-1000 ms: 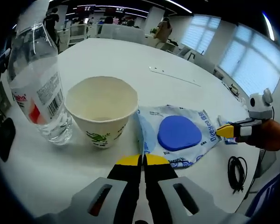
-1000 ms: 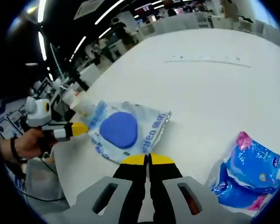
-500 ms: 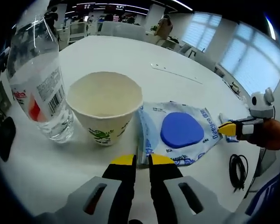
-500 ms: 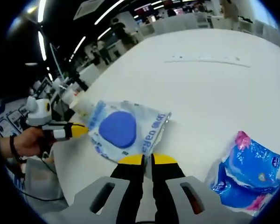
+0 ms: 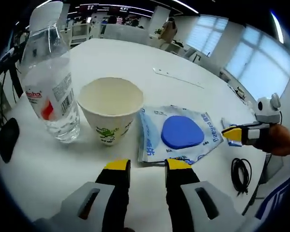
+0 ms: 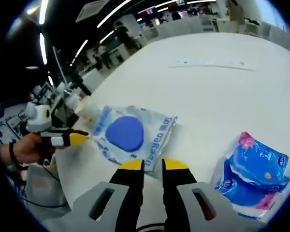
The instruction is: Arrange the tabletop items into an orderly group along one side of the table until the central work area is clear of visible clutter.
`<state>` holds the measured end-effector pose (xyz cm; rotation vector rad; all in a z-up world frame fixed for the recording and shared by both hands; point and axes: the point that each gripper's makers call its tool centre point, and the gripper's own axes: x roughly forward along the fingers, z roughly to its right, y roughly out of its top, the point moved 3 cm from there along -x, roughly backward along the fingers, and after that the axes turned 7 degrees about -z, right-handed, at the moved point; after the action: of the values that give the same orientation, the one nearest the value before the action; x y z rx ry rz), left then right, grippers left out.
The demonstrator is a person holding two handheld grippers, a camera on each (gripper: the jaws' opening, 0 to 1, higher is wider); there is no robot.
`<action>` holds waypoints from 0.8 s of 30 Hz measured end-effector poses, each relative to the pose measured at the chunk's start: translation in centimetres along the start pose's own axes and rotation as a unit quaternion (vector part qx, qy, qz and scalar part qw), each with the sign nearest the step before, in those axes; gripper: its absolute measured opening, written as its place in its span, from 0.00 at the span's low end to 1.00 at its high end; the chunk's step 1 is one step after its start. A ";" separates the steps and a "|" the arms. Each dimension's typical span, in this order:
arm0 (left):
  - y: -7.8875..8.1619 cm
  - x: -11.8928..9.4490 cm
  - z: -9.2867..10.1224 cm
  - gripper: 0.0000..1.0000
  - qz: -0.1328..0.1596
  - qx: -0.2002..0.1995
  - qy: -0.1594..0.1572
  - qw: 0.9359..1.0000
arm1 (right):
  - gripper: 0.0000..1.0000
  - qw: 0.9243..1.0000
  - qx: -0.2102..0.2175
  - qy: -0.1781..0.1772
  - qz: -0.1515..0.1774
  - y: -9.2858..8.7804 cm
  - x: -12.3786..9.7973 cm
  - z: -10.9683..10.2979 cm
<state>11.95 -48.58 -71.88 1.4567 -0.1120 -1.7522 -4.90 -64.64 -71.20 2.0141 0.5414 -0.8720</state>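
Left gripper view: left gripper point(image 5: 143, 166) low over the white table point(image 5: 135, 63), yellow-tipped jaws spread with a clear gap, nothing between them. Just ahead of the tips lies one flat wipes pack point(image 5: 178, 136), pale blue and white with a round blue lid patch; blue lettering runs along its far edge, first letters look like "Dee", the rest not legible. Left of the pack, edges almost touching, stands one paper cup point(image 5: 111, 114), upright, cream inside, with a small green print low on its side. Left of the cup, close beside it, stands one clear plastic water bottle point(image 5: 51, 92), upright, white cap; its label carries a barcode, a red mark and red lettering too small to read. One coiled black cable point(image 5: 240, 173) lies at the right table edge.

At the right, a person's hand holds the right gripper point(image 5: 236, 133), its yellow tip just off the pack's right corner.

Right gripper view: right gripper point(image 6: 153, 166) jaws parted, nothing held, tips just short of the wipes pack's point(image 6: 133, 134) near edge. The left gripper point(image 6: 72, 138), in a hand, points at the pack's opposite side. Well to the right lies one blue tissue packet point(image 6: 254, 169) with pink accents; print unreadable.
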 end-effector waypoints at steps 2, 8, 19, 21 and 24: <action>-0.2 -0.2 0.1 0.29 0.003 -0.005 -0.003 1.000 | 0.15 1.000 -0.005 -0.009 -0.003 -0.6 -0.2 0.4; -1.1 -1.2 0.8 0.31 0.010 0.008 -0.010 1.000 | 0.17 1.000 0.012 -0.025 0.009 -2.6 -1.7 1.3; -2.0 -1.2 2.8 0.33 0.006 0.031 -0.030 0.999 | 0.18 0.998 0.039 -0.042 0.030 -4.9 -4.2 1.9; -2.1 -1.0 3.7 0.34 0.003 0.035 -0.040 0.999 | 0.18 0.997 0.038 -0.048 0.036 -5.2 -5.0 2.2; -2.0 -0.7 5.4 0.36 0.003 0.050 -0.054 0.997 | 0.19 0.996 0.050 -0.060 0.054 -5.5 -6.3 2.8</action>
<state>6.34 -49.08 -70.68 1.4291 -0.2633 -1.8436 -13.68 -64.36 -70.54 2.0440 0.3251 -0.9633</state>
